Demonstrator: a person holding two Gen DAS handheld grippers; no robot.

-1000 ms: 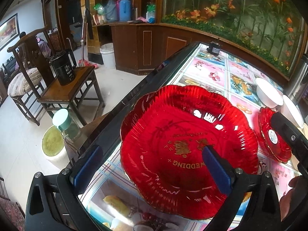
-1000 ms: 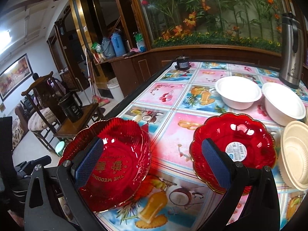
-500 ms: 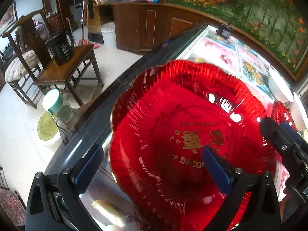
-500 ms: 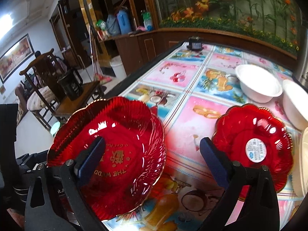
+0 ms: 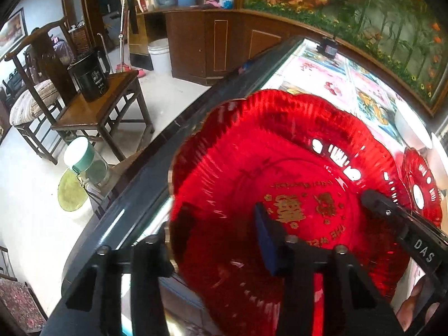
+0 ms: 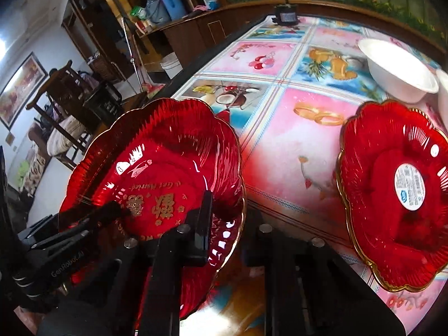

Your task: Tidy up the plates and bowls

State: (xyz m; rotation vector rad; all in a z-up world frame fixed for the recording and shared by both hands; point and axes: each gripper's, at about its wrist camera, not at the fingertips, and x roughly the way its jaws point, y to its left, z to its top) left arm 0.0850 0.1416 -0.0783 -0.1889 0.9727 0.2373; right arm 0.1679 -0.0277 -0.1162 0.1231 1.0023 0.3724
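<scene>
A large red plate point(image 5: 280, 154) with gold lettering sits by the table's left edge. My left gripper point(image 5: 221, 218) straddles its near left rim. The blue pad is inside the plate, the other finger outside under the rim, and the jaws are closing with a gap still showing. My right gripper point(image 6: 229, 212) is shut on the right rim of the same plate point(image 6: 168, 145), one finger inside and one outside. In the right wrist view, the left gripper's fingers point(image 6: 112, 210) reach in from the left. A smaller red plate point(image 6: 392, 196) with a white sticker lies to the right.
A white bowl point(image 6: 397, 70) stands behind the small plate on the fruit-print tablecloth point(image 6: 280, 140), and a small black device point(image 6: 285, 15) at the far end. Left of the table's dark edge point(image 5: 140, 196) are a wooden stool with a black jug point(image 5: 89, 78) and a green-lidded jar point(image 5: 84, 162).
Both grippers sank toward the large red plate and narrowed from wide open. The right one swung left, off the gap between the plates, and shut on the rim.
</scene>
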